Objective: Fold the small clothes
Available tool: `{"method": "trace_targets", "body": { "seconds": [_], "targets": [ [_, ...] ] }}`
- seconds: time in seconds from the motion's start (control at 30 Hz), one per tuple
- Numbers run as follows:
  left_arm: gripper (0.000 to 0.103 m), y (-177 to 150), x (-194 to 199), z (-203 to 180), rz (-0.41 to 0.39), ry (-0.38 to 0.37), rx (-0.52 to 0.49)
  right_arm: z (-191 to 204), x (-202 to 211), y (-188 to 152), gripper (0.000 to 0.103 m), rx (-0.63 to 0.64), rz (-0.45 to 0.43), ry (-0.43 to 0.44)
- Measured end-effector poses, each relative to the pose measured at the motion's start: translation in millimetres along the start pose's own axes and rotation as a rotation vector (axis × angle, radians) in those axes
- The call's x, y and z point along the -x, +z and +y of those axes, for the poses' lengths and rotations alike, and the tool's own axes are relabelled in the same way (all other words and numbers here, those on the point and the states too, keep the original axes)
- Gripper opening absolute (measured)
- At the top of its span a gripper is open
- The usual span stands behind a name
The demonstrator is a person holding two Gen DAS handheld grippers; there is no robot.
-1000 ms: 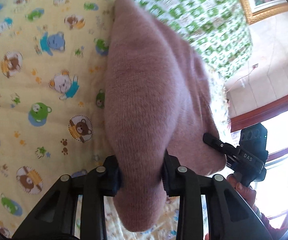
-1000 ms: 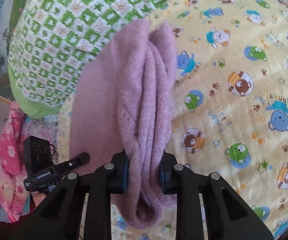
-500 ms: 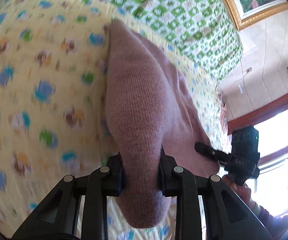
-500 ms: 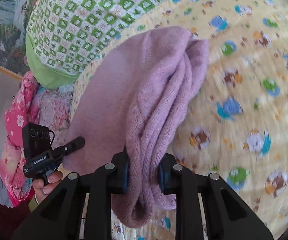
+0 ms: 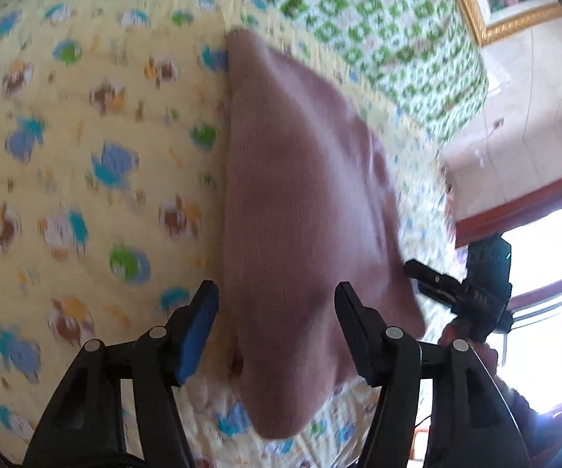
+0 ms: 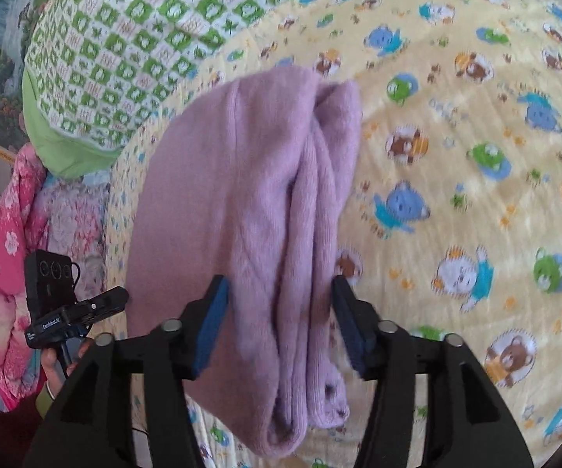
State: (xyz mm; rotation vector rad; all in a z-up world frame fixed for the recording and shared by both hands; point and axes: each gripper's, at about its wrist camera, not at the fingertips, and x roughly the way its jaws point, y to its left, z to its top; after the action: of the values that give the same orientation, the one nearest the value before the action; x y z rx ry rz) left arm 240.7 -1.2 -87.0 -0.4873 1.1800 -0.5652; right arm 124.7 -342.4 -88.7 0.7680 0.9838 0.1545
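Hand-held gripper (image 6: pixel 279 321) open, mauve knit sweater (image 6: pixel 250 210) folded, bunched

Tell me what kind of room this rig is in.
Most likely a bedroom in a home. The pink knitted garment lies on a yellow quilted bedspread printed with cartoon bears, next to a green-and-white checked quilt. A gold-framed painting hangs on the wall, beside a red-framed window.

Both wrist cameras look down from close above the folded pink sweater (image 5: pixel 300 202) (image 6: pixel 250 202) on the bed (image 5: pixel 66 156) (image 6: pixel 476 195), from opposite sides of it, sharing sweater and green checked quilt (image 5: pixel 378 27) (image 6: pixel 125 39)
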Motion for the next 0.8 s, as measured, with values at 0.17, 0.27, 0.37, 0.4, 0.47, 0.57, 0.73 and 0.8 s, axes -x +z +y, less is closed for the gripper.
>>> {"method": "trace_targets", "body": {
  "seconds": [0.17, 0.27, 0.37, 0.4, 0.47, 0.57, 0.73, 0.8],
  "targets": [
    [0.069, 35, -12, 5, 0.01, 0.024, 0.046, -1, -3, 31, 0.07, -0.019, -0.041, -0.015],
    [0.072, 55, -26, 1, 0.03, 0.023, 0.054, -2, -10, 47, 0.071, -0.018, -0.06, -0.02],
    [0.073, 69, -39, 0, 0.051, 0.047, 0.054, -9, -18, 61, 0.072, -0.041, -0.073, -0.02],
    [0.074, 72, -44, -2, 0.055, 0.05, 0.056, -12, -22, 66, 0.072, -0.056, -0.069, -0.012],
    [0.075, 81, -56, -1, 0.061, 0.059, 0.063, -17, -30, 70, 0.072, -0.076, -0.058, -0.003],
    [0.075, 89, -72, 5, 0.074, 0.056, 0.088, -22, -47, 77, 0.072, -0.088, -0.025, 0.002],
    [0.054, 93, -91, 20, 0.045, 0.005, 0.152, -23, -59, 82, 0.067, -0.072, -0.025, 0.032],
    [0.043, 89, -87, 21, 0.02, 0.005, 0.142, -21, -62, 82, 0.033, -0.056, -0.013, 0.037]
  ]
}}
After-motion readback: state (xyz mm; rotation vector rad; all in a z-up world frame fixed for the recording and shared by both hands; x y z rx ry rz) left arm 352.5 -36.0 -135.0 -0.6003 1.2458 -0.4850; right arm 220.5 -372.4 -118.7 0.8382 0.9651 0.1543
